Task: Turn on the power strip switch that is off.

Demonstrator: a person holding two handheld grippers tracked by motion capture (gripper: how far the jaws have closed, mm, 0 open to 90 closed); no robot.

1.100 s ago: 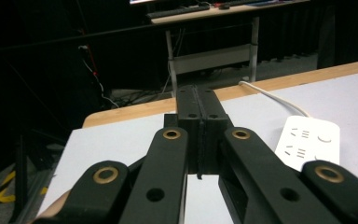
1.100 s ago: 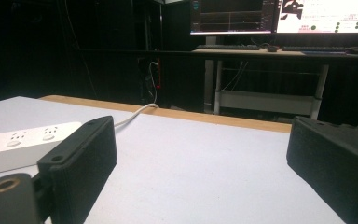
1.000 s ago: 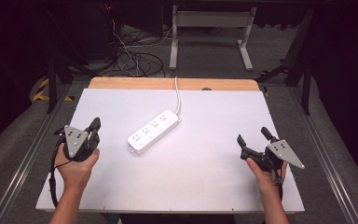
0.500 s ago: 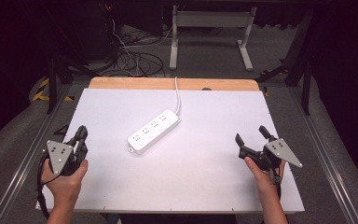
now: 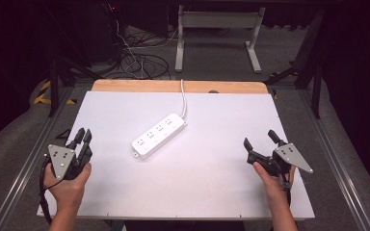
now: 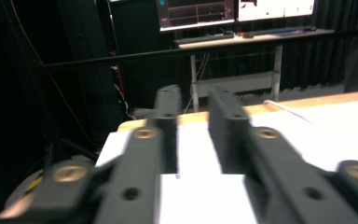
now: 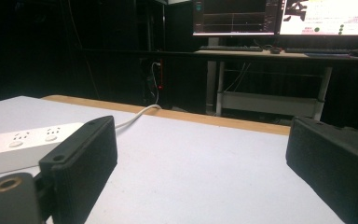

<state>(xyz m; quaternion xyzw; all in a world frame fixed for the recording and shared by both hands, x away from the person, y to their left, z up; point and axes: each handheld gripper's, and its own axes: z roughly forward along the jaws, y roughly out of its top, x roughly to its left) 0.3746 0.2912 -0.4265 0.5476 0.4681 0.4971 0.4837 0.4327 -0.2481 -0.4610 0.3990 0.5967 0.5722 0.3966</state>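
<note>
1. High view puts the power strip [image 5: 158, 135] near the middle of the white table [image 5: 212, 192], its long axis running from about 8 o'clock to 2 o'clock, with its cord [image 5: 183, 98] leaving the far end toward 12.
2. We hold the left gripper [image 5: 82, 136] at the table's 8 o'clock edge; the strip lies off its jaws toward 2 o'clock, well apart.
3. We hold the right gripper [image 5: 260, 138] at about 4 o'clock; the strip lies toward 10 o'clock from it, also well apart.
4. Neither hand looks clearly nearer (the left perhaps slightly, to the strip's near end), so we judge either could reach first.
5. Left gripper view: the jaws stand close, a narrow gap between them, holding nothing.
6. Right gripper view: the jaws stand wide apart and empty, with the strip at the left edge beyond the left jaw.
</note>
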